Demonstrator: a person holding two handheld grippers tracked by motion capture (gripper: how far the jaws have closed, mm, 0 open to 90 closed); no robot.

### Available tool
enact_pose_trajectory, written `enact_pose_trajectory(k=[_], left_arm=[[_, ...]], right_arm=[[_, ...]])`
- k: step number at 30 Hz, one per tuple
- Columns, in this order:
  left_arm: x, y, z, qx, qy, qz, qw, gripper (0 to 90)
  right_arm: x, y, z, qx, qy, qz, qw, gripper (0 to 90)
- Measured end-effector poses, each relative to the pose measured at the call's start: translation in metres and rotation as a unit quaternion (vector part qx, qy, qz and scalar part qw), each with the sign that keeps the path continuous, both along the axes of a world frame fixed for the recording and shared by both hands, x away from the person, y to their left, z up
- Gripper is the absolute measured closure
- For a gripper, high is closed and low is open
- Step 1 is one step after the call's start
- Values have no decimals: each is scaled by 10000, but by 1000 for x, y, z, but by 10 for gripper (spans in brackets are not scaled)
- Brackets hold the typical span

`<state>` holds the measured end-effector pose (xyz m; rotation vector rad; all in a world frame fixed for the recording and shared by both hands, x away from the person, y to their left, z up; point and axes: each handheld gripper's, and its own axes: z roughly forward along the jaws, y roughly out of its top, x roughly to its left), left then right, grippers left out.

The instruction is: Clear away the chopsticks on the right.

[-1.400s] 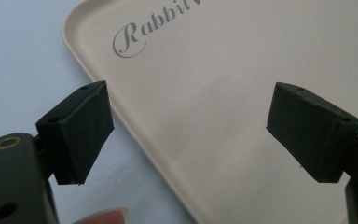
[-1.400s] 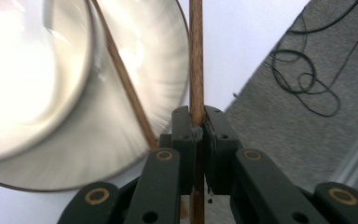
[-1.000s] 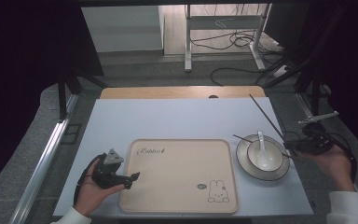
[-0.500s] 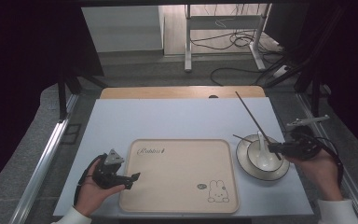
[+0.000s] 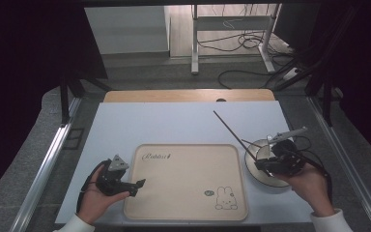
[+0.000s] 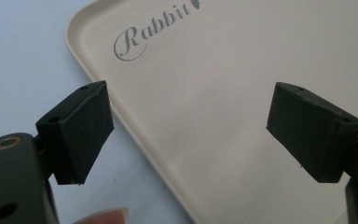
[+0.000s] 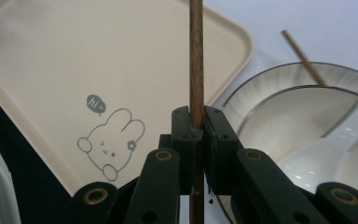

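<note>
The right gripper (image 7: 196, 122) is pinching a thin brown wooden chopstick (image 7: 196, 56) between its pressed jaws, the stick rising straight beyond their tips. Just right of those jaws a white ceramic bowl with a dark rim (image 7: 303, 112) is sitting, a second brown stick (image 7: 303, 58) leaning on its edge. The left gripper (image 6: 186, 133) is holding its jaws spread wide, gripping nothing, over the near corner of the beige rectangular plastic tray (image 6: 223, 74).

Black hand-held gripper (image 5: 139, 184), white sleeves (image 5: 72, 225)
</note>
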<state>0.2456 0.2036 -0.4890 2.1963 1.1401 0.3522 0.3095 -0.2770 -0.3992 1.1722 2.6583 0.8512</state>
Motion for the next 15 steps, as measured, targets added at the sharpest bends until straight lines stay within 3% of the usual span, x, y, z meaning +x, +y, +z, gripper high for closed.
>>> enact_pose_trajectory(k=[8,14,15], left_arm=[[0,0,1,-12,-25,7,10000,145],[0,1,1,-11,-29,-1,10000,145],[0,1,1,-14,-33,0,10000,145]], right_arm=[[-7,26,-17,-180,209,281,9992,835],[-11,51,-34,-340,417,555,9970,834],[-12,59,-42,-472,504,627,9956,834]])
